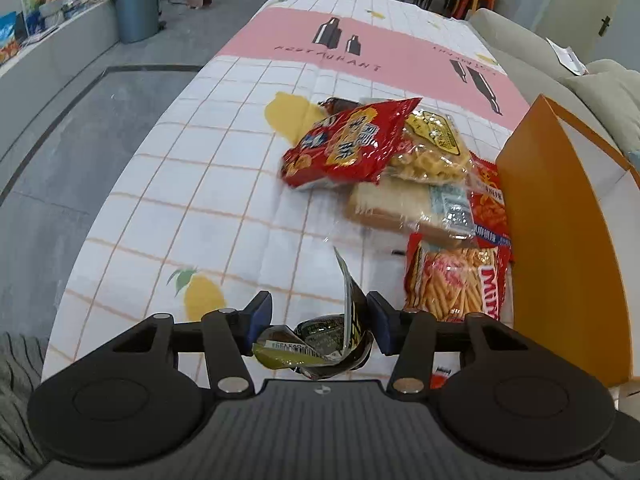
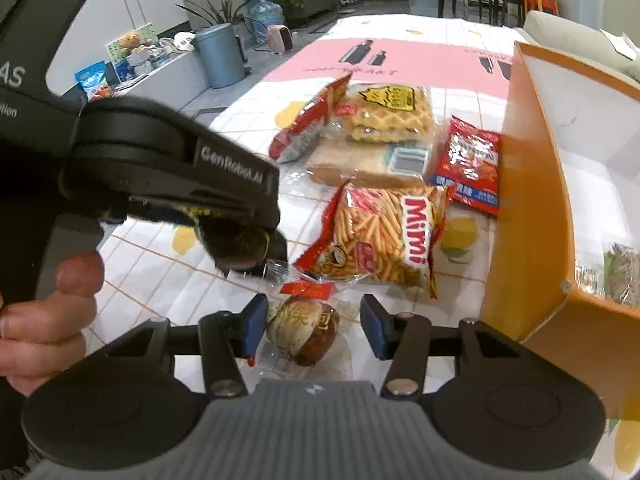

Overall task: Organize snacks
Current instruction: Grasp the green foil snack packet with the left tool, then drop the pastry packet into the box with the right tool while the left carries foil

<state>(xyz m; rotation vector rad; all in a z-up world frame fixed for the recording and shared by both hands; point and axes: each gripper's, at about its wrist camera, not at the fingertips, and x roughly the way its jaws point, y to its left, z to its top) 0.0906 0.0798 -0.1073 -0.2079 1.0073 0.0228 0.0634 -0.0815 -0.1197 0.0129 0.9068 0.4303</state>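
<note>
My left gripper (image 1: 320, 316) is shut on a dark green-and-yellow snack packet (image 1: 320, 344), which is crumpled between the blue pads and clear of the tablecloth. In the right wrist view the same gripper (image 2: 256, 256) hangs at the left, a hand on its grip. My right gripper (image 2: 314, 326) is shut on a bun in a clear wrapper (image 2: 304, 332) low over the table. Ahead lie a Mimi stick-snack bag (image 2: 380, 232), sliced bread (image 2: 360, 164), a waffle bag (image 2: 392, 116) and red packets (image 2: 472, 164). The orange box (image 2: 528, 200) stands on the right.
The box's white inside holds some packets (image 2: 616, 276) at its near end. The checked tablecloth (image 1: 180, 200) stretches away left and far, ending at a floor drop on the left. A grey sofa (image 1: 580, 80) backs the box; a blue bin (image 1: 136, 8) stands on the floor.
</note>
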